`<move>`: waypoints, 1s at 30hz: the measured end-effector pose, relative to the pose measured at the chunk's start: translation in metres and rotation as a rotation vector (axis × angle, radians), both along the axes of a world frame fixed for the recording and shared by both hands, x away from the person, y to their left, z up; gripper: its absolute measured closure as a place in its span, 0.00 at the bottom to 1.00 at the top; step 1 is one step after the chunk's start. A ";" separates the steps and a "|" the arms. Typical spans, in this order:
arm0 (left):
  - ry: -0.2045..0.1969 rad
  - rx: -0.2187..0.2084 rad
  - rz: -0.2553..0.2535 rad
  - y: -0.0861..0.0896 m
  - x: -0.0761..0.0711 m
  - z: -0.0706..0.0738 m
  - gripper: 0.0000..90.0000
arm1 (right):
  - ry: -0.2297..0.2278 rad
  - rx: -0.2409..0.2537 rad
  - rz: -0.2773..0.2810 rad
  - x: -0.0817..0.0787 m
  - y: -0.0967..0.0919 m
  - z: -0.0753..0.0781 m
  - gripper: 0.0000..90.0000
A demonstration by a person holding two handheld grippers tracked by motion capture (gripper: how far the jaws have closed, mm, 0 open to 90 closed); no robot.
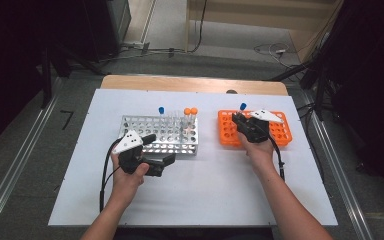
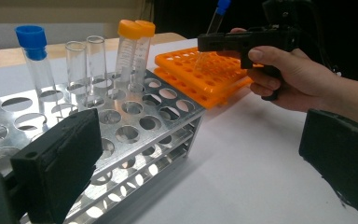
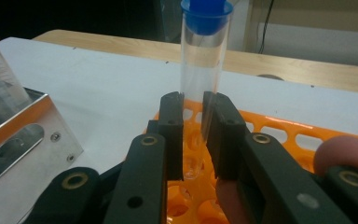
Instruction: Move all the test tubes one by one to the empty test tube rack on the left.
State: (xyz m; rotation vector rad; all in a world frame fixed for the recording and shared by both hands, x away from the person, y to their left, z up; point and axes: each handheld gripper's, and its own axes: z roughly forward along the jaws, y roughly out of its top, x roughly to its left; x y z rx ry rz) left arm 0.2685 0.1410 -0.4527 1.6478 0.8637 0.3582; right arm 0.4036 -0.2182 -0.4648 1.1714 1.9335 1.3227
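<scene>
A clear tube with a blue cap [image 3: 204, 70] stands between the jaws of my right gripper [image 3: 193, 135], which is shut on its lower half. The tube [image 1: 243, 106] leans over the far left corner of the orange rack [image 1: 280, 132]. Its bottom end is at the rack's holes; I cannot tell whether it sits in one. In the left gripper view the same tube [image 2: 216, 18] rises tilted from the right gripper [image 2: 214, 42]. My left gripper [image 2: 200, 163] is open, holding nothing, beside the metal rack's [image 2: 135, 135] near right corner.
The metal rack [image 1: 145, 134] holds a blue-capped tube [image 2: 31, 42], two uncapped clear tubes [image 2: 86, 60] and two orange-capped tubes [image 2: 135, 37] along its far side. Many of its holes are free. White table surface [image 1: 205, 185] lies bare in front of both racks.
</scene>
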 end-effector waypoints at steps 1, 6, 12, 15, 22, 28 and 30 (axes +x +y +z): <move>-0.001 -0.001 -0.002 0.000 0.000 0.000 0.00 | -0.002 0.001 0.005 -0.002 -0.001 0.002 0.83; -0.004 0.001 -0.006 -0.002 -0.001 0.001 0.00 | -0.024 -0.004 0.049 -0.015 -0.001 0.011 0.83; -0.003 -0.001 -0.015 -0.005 -0.002 0.001 0.00 | -0.037 0.005 0.122 -0.036 0.002 0.016 0.83; -0.003 0.002 -0.023 -0.007 -0.002 0.002 0.01 | -0.037 0.009 0.157 -0.047 0.005 0.016 0.83; -0.006 -0.001 -0.044 -0.013 -0.003 0.003 0.03 | -0.030 0.003 0.241 -0.073 0.012 0.014 0.83; -0.002 -0.013 -0.052 -0.017 -0.004 0.004 0.06 | -0.012 -0.003 0.308 -0.092 0.023 0.011 0.83; -0.004 -0.014 -0.050 -0.019 -0.005 0.004 0.07 | -0.005 -0.005 0.328 -0.098 0.027 0.011 0.83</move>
